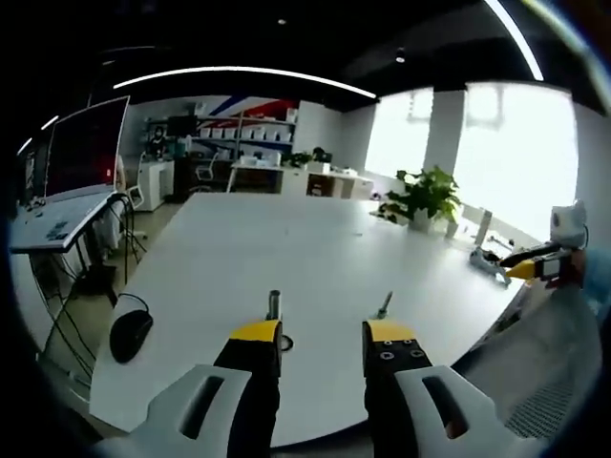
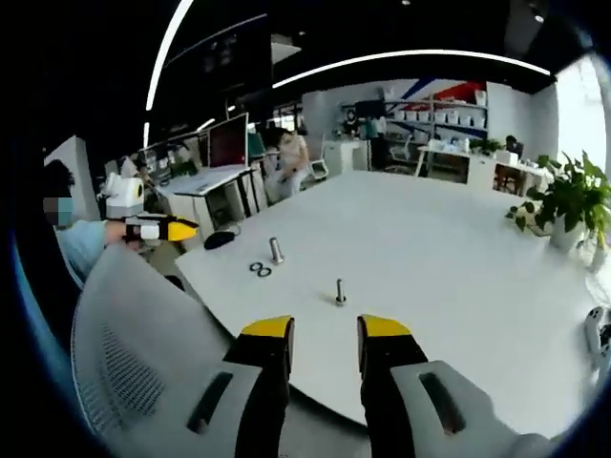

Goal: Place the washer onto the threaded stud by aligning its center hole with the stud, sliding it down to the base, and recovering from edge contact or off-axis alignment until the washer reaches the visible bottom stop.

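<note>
On the white table (image 1: 286,239) a thick threaded stud (image 1: 274,303) stands upright, and a thinner bolt (image 1: 384,305) stands to its right. In the right gripper view the stud (image 2: 276,250) has two dark washers (image 2: 260,269) lying flat beside it, with the thin bolt (image 2: 339,292) nearer me. My left gripper (image 1: 323,334) is open and holds nothing, its jaws short of the table edge in front of both studs. My right gripper (image 2: 326,329) is open too, off the table edge. The other gripper comes into each view at the side: right gripper (image 1: 532,269), left gripper (image 2: 162,229).
A black mouse (image 1: 129,334) lies at the table's left corner. A mesh office chair (image 2: 134,343) stands between me and the table. A potted plant (image 1: 425,196) sits at the far side. A side desk with a monitor (image 1: 86,143) stands to the left.
</note>
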The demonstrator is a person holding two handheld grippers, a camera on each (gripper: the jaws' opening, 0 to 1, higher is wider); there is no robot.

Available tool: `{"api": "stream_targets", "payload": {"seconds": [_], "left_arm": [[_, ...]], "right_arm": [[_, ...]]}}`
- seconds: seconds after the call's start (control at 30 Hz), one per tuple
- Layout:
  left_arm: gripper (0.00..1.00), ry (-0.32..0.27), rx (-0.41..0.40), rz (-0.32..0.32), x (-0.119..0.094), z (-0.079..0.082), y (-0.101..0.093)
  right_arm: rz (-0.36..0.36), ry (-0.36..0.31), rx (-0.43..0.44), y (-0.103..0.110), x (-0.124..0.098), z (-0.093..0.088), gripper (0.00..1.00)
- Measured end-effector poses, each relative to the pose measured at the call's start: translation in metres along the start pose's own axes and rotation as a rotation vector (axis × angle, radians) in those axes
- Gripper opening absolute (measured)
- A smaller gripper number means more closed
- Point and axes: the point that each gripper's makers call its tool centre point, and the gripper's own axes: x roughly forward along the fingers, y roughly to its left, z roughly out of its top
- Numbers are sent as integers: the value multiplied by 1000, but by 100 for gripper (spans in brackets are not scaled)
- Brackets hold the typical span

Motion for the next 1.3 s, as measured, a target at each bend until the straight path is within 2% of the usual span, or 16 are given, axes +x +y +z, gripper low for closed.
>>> {"api": "stream_targets", "payload": {"seconds": [0.07, 0.2, 0.3, 0.33, 0.37, 0.43, 0.57, 0.77, 0.9, 0.93, 0.97, 1.03, 1.07, 1.13, 1.23, 1.3], "left_arm": [[31, 10, 0, 0, -1, -2, 0], [31, 20, 9, -7, 1, -4, 0], [32, 26, 7, -23, 3, -5, 0], [32, 26, 7, -27, 3, -5, -1], [31, 28, 4, -31, 5, -4, 0], [31, 32, -2, -35, 7, -3, 0], [30, 44, 2, -46, 7, -5, -5], [30, 58, -13, -50, 9, -6, -9], [32, 98, -18, -73, 6, -13, -12], [32, 89, -40, -74, 5, -12, -12], [31, 42, -82, -70, 5, -3, -11], [32, -14, -96, -125, 8, 10, -16], [34, -12, -112, -142, 9, 10, -17], [39, 22, -134, -145, 13, 6, -10], [40, 41, -83, -102, 15, 4, 10], [41, 94, -54, -70, 17, -4, 28]], "right_arm": [[-35, -1, -8, -1, -1, -4, 30], [-15, 42, 35, 6, 1, -21, 30], [-43, 169, -93, 1, 9, -42, 27], [-42, 162, -96, 1, 10, -39, 24], [-32, 119, -82, 4, 12, -31, 22], [-38, 57, -12, 1, 11, -22, 22], [-54, 81, 30, -10, 12, -25, 22], [-63, 77, 27, -14, 14, -21, 22], [-55, 83, 26, -14, 15, -21, 22], [-55, 84, 27, -14, 15, -21, 21], [-56, 83, 28, -14, 14, -21, 21], [-63, 81, 33, -18, 13, -22, 21], [-65, 79, 39, -19, 12, -22, 21], [-65, 77, 45, -20, 12, -22, 21], [-59, 73, 49, -24, 11, -22, 21], [-52, 71, 55, -23, 12, -22, 21]]}}
